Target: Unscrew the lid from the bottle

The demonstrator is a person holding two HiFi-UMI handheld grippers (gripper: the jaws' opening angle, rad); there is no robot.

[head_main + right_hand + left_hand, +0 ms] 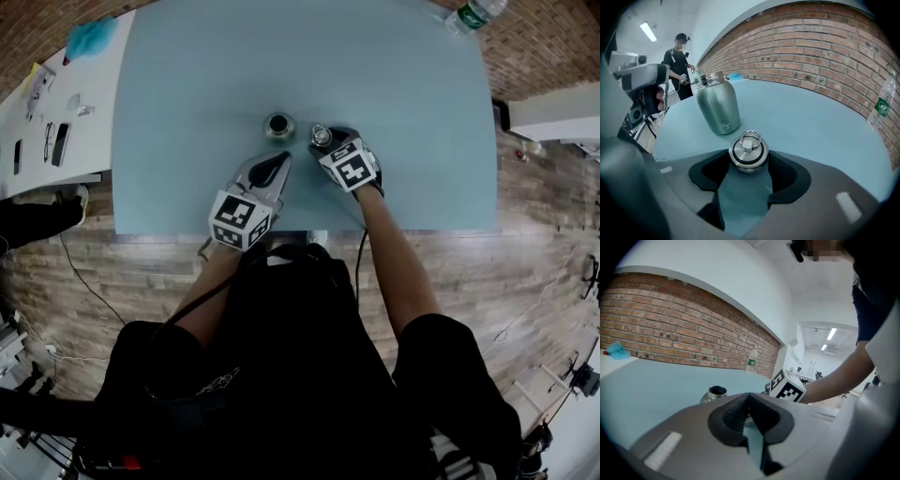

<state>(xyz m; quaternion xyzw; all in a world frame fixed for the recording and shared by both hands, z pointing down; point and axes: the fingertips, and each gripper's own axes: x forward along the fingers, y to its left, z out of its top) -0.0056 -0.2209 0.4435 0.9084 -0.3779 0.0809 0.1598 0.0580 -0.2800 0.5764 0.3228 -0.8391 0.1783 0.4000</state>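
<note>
A green metal bottle (279,125) stands upright and open-mouthed on the pale blue table (187,112); its body (718,107) is clear in the right gripper view. Its steel lid (748,151), ring on top, is off the bottle and sits just right of it, the lid (322,136) upright. My right gripper (324,142) is shut on the lid, a pad against each side. My left gripper (280,163) lies near the bottle's front, shut and empty. The bottle's mouth (716,393) shows beyond the left gripper (749,409).
A clear plastic water bottle (474,15) stands at the table's far right edge. A brick wall (825,51) runs behind the table. A white desk (56,103) with small items adjoins on the left. A person (680,65) stands in the distance.
</note>
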